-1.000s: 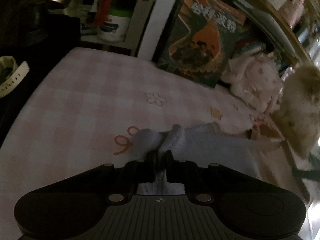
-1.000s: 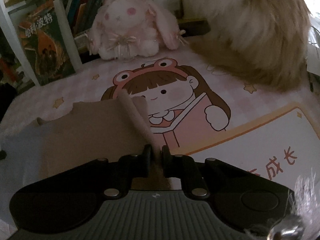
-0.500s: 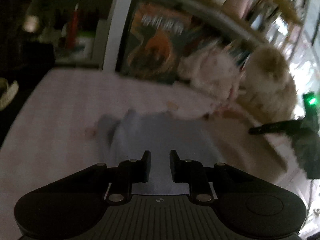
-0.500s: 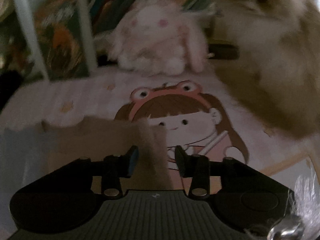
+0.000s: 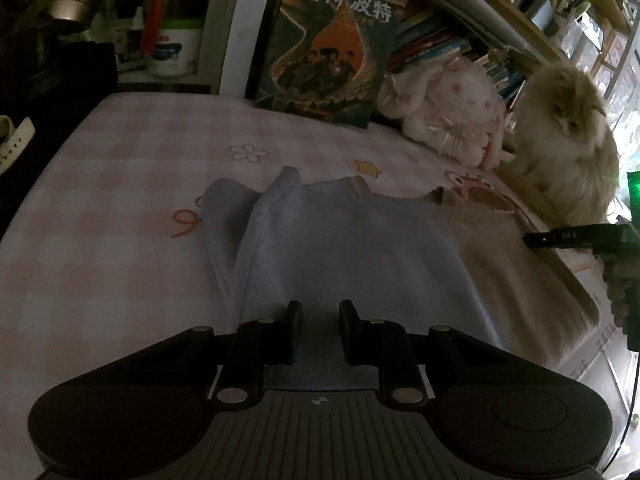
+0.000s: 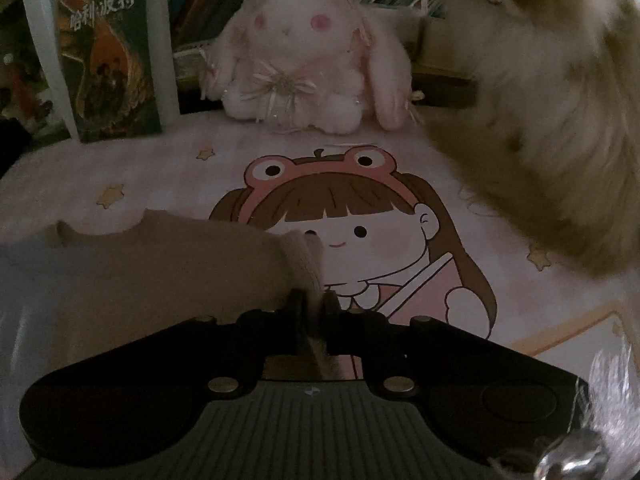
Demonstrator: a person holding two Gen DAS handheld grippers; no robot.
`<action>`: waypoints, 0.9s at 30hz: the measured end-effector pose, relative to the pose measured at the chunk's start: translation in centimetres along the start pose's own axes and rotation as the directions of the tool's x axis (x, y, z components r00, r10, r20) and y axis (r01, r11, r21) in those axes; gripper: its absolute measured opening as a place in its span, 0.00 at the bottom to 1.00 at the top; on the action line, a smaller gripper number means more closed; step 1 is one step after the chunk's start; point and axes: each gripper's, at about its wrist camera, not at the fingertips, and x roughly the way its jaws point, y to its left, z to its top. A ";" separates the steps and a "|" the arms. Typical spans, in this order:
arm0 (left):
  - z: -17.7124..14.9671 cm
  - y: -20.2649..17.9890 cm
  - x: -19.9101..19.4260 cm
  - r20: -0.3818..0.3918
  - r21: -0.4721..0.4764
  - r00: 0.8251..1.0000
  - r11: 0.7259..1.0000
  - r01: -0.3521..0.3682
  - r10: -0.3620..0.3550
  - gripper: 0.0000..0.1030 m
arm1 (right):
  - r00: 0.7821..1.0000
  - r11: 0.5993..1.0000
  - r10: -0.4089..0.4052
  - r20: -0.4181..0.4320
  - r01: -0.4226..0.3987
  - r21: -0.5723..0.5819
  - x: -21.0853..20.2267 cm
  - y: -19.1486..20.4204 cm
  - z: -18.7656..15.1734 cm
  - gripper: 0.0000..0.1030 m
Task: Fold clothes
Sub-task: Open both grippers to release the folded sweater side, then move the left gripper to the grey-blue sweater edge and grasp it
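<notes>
A two-tone garment lies flat on the pink checked mat [image 5: 120, 184]. Its left part is light blue [image 5: 360, 248] and its right part beige [image 5: 516, 276]. A raised blue fold [image 5: 276, 200] runs along the left side. My left gripper [image 5: 320, 318] hovers open over the near blue hem with nothing between its fingers. My right gripper [image 6: 314, 306] is shut on the upturned right edge of the beige part [image 6: 160, 272], with cloth pinched between the pads. One of its black fingers [image 5: 560, 236] shows at the right of the left wrist view.
A fluffy tan animal [image 6: 552, 120] sits on the mat's far right, close to the right gripper. A pink plush rabbit [image 6: 304, 64] and an upright book [image 5: 328, 48] stand at the back against the bookshelves. A white jar [image 5: 174, 50] stands on a shelf at far left.
My left gripper has let go of the blue fold and pulled back, open. My right gripper opened half a second ago and is now closed on the beige edge.
</notes>
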 end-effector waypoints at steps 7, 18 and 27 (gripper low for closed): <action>-0.4 -0.4 -1.1 0.038 -0.050 0.999 0.999 -0.014 0.016 0.33 | 0.998 0.998 0.024 0.054 -0.027 0.059 -2.8 -1.8 -1.1 0.48; -0.7 -4.6 -3.4 0.133 -0.055 0.982 0.990 -0.128 0.134 0.68 | 0.998 0.998 0.058 0.041 -0.059 0.025 -5.7 -4.0 -4.5 0.89; -2.4 -11.2 -3.7 0.169 -0.123 0.961 0.972 -0.199 0.218 0.77 | 0.988 0.974 0.149 0.032 -0.141 -0.178 -7.3 -5.0 -7.0 0.97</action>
